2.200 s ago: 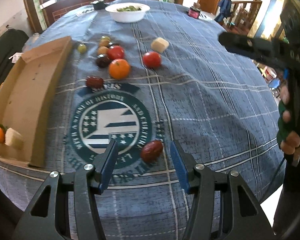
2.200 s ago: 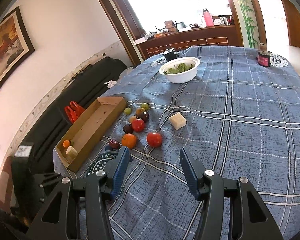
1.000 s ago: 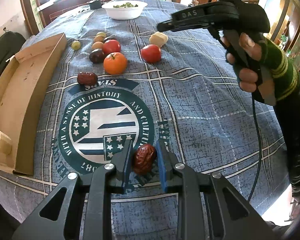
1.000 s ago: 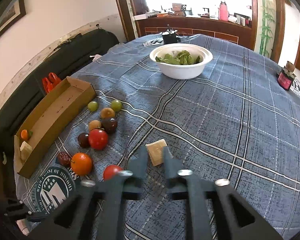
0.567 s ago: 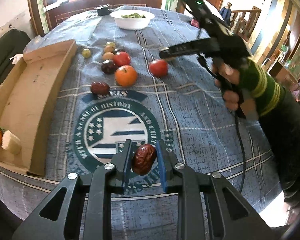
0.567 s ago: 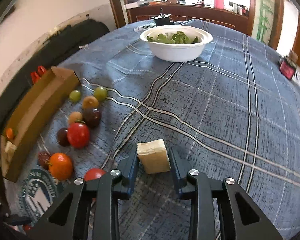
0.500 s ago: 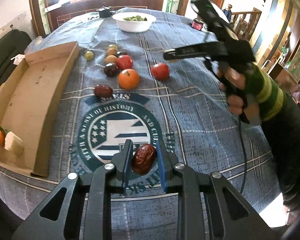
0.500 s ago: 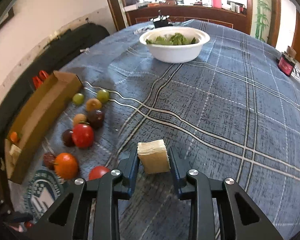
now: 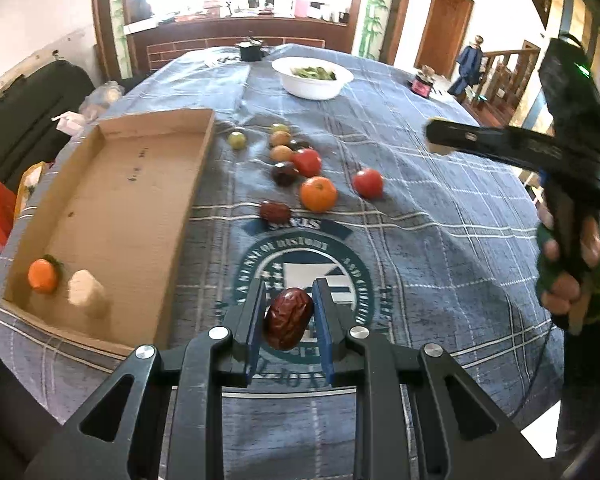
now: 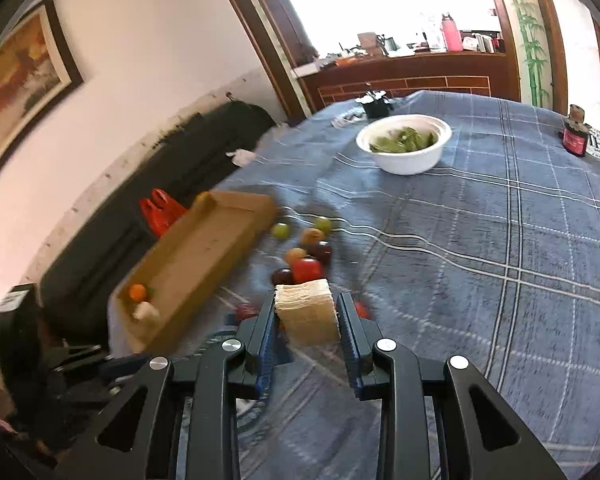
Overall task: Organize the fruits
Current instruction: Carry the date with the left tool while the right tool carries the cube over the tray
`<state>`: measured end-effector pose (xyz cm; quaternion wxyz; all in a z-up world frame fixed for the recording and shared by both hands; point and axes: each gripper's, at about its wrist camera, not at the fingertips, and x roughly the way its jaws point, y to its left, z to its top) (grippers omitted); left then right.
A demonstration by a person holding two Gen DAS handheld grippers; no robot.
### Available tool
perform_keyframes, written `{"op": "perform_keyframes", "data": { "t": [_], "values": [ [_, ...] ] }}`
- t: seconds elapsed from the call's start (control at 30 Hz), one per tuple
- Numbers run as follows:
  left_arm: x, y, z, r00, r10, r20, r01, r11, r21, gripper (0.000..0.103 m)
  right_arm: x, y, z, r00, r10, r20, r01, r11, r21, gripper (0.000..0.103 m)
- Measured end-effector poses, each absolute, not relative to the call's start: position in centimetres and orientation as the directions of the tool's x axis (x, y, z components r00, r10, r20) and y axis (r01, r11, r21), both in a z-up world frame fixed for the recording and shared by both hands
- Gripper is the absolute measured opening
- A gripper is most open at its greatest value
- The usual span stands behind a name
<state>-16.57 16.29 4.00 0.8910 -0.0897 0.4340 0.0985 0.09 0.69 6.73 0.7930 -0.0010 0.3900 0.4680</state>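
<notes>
The left tool (image 9: 288,320) is clamped on a wrinkled date (image 9: 289,323), low in the frame's centre, above the tabletop (image 9: 440,248). The right tool (image 10: 306,320) has just been closing and now pinches a pale cube (image 10: 307,312) by its flat sides, bottom centre of its view. Both look light. The date seems soft and leathery, so a gentle squeeze across its middle should do; the cube looks layered and crumbly, best held on opposite faces. The tray (image 9: 188,184) sits at the left of frame, already holding an orange fruit (image 9: 43,275) and another cube (image 9: 85,293). More fruit (image 9: 318,193) waits mid-frame.
</notes>
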Motion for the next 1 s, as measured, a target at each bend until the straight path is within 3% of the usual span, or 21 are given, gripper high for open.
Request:
{"op": "perform_keyframes", "data": {
  "t": [0.17,1.0],
  "values": [
    [-17.0,17.4,4.3,0.613,0.125,-0.78,-0.279,0.958,-0.066,0.021,-2.1,0.0,7.9,0.259,0.78,-0.571,-0.753,0.533,0.387,0.029],
    [-19.7,20.2,6.1,0.642,0.309,-0.702,-0.388,0.92,0.051,0.021,-7.1,1.4,8.9,0.206,0.807,-0.553,-0.827,0.446,0.342,0.029]
  ]
}}
